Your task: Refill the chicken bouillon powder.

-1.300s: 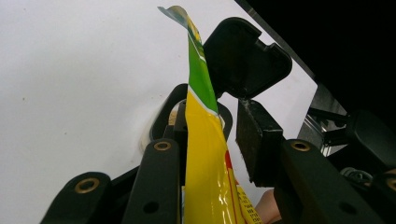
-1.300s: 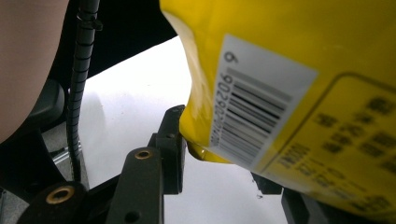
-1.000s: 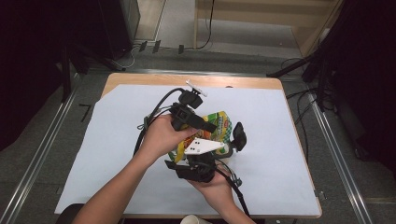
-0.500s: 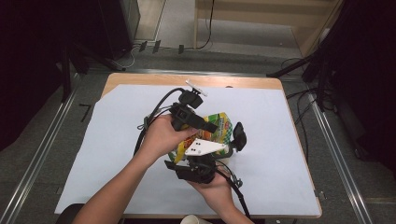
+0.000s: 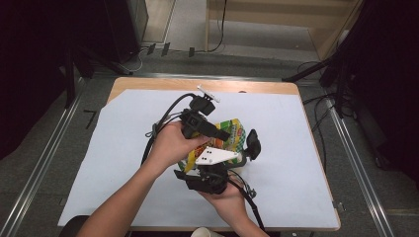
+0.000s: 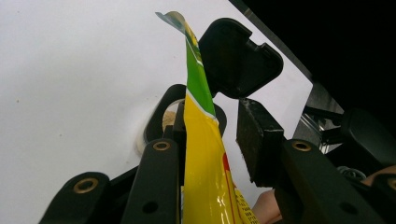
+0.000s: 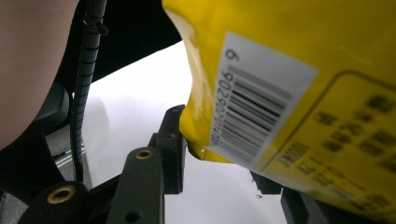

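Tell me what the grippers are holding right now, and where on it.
A yellow-green snack bag, between both. The left gripper has its flat edge between the jaws; the right gripper has the barcode corner. Whether the pads press cannot be told.

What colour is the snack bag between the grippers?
Mostly yellow with a green top, the snack bag shows best in the left gripper view.

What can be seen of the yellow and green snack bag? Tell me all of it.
The snack bag is a glossy, flexible foil-like pouch, yellow with a green top band, red print and a white barcode label. It is held above the white table cover, edge-on between both grippers. The left gripper has it between its jaws, against one pad with a gap to the other. The right gripper straddles its bottom corner. Whether it is sealed cannot be told.
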`<state>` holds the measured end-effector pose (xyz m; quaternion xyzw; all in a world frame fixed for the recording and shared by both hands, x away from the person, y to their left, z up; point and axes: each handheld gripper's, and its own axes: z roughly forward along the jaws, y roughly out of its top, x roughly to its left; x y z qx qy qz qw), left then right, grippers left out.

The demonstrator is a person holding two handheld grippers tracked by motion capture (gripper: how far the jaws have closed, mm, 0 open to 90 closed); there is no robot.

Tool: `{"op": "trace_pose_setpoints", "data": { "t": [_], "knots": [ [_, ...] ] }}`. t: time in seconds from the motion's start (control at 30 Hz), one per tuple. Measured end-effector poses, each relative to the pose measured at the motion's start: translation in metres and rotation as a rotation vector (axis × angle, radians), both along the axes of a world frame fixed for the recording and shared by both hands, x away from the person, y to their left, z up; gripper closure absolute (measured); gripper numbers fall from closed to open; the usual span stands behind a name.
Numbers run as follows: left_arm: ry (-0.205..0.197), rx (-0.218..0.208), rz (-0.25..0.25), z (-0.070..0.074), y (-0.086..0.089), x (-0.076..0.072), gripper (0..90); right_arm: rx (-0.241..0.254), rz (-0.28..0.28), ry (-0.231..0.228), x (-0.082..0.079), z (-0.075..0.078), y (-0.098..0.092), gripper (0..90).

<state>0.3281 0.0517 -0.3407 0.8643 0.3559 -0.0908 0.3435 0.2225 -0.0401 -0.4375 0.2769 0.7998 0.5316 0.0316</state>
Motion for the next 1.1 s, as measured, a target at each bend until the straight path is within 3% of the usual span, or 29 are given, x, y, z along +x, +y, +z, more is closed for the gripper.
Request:
{"op": "trace_pose_setpoints", "data": {
  "t": [1.1],
  "knots": [
    [-0.006,0.003,-0.007,0.0003,-0.0003,-0.0009,69.8,-0.004,0.0,0.001,-0.0005,-0.0002,-0.0002,62.7]
  ]
}}
